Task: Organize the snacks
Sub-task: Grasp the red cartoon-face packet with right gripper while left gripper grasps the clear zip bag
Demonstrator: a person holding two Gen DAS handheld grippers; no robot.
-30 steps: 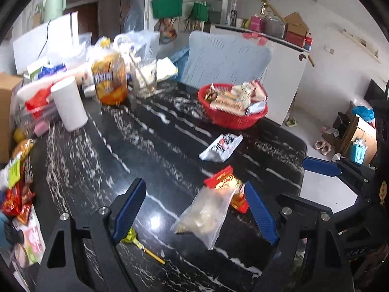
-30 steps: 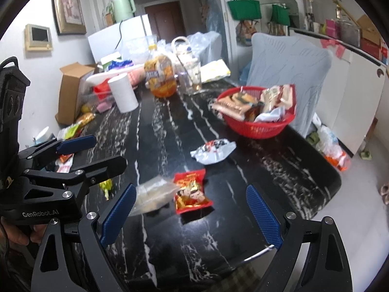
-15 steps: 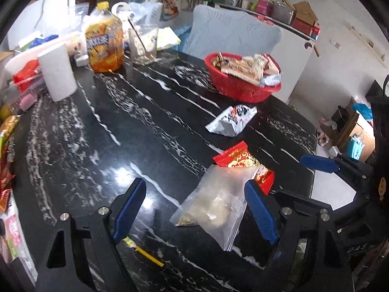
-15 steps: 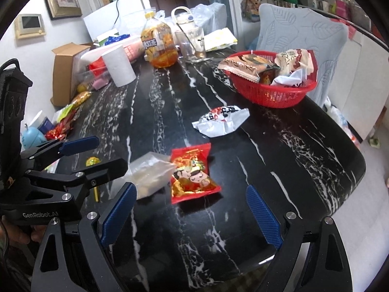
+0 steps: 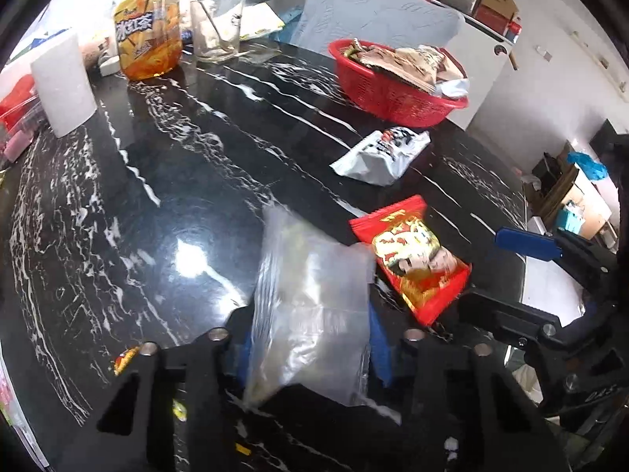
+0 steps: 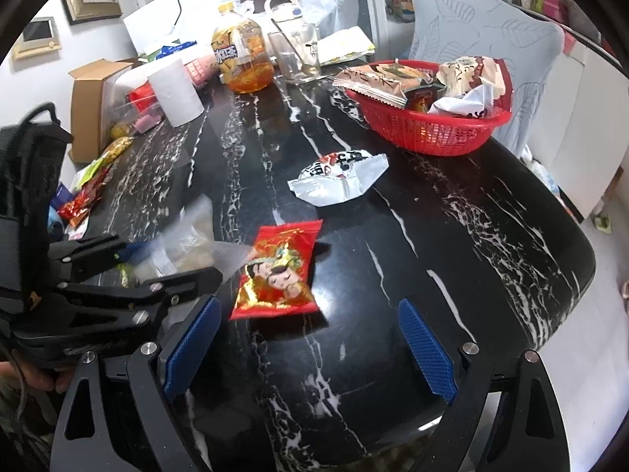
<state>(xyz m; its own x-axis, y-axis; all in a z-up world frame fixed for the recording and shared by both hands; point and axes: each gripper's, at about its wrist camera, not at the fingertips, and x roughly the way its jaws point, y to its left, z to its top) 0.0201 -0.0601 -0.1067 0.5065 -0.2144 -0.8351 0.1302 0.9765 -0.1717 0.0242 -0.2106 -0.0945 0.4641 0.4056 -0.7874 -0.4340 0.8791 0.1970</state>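
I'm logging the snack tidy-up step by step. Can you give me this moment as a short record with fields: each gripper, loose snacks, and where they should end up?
left gripper: jaws just closed on the clear plastic bag
right gripper: open, empty, hovering near the red snack packet
loose on table: red snack packet, white snack packet
likely destination: red basket, already holding several packets
far end of table: orange drink bottle, glass, paper roll

Each hand-held gripper (image 6: 310, 346) has black angular arms, silver screws and blue textured finger pads (image 6: 426, 352).
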